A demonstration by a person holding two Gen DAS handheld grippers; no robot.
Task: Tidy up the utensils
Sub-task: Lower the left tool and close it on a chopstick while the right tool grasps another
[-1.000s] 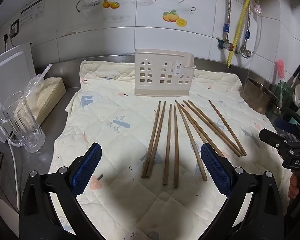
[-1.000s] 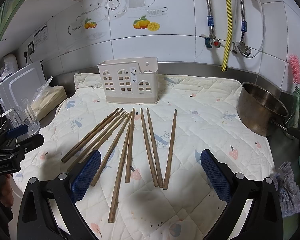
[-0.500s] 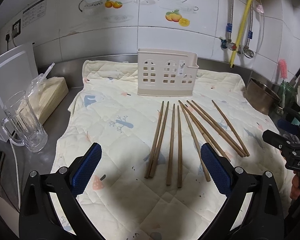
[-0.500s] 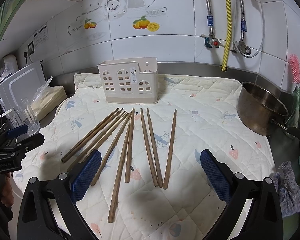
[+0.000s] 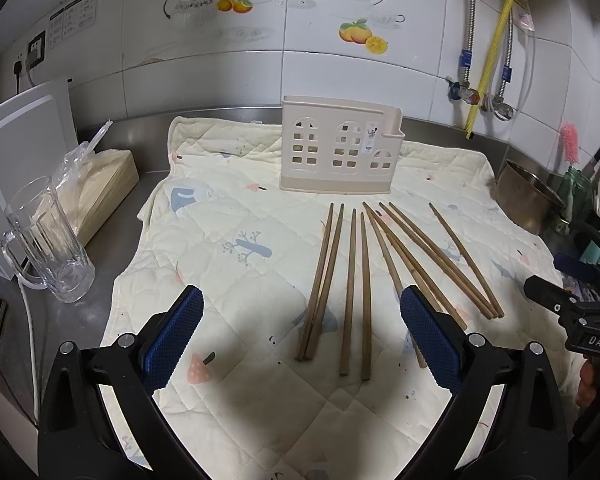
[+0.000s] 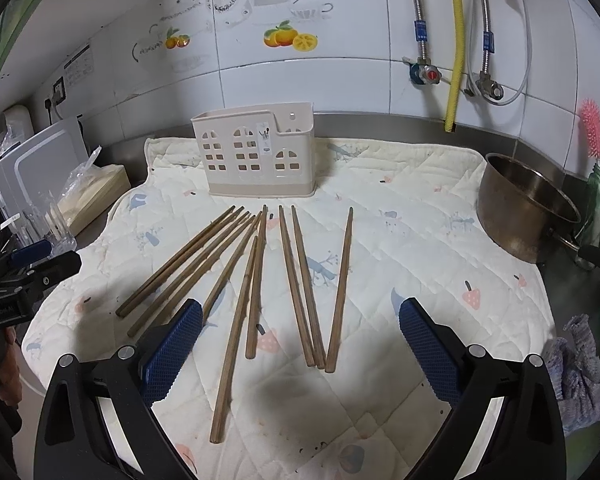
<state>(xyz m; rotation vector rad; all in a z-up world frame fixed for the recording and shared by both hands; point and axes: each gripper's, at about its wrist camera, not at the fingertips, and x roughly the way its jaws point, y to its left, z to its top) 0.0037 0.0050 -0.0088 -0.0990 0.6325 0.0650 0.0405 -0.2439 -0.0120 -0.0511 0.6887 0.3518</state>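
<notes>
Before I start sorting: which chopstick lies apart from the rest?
The rightmost chopstick, alone; its far tip stands clear of the others, near end meeting the neighbouring pair.

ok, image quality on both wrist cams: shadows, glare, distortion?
Left wrist: heavy fisheye bend and dark corner vignette; left gripper casts soft shadows on the quilted mat under its fingers; chopsticks sharp. Right wrist: same distortion; right gripper shadows the near mat; mild sheen on the steel pot; no blown glare.
</notes>
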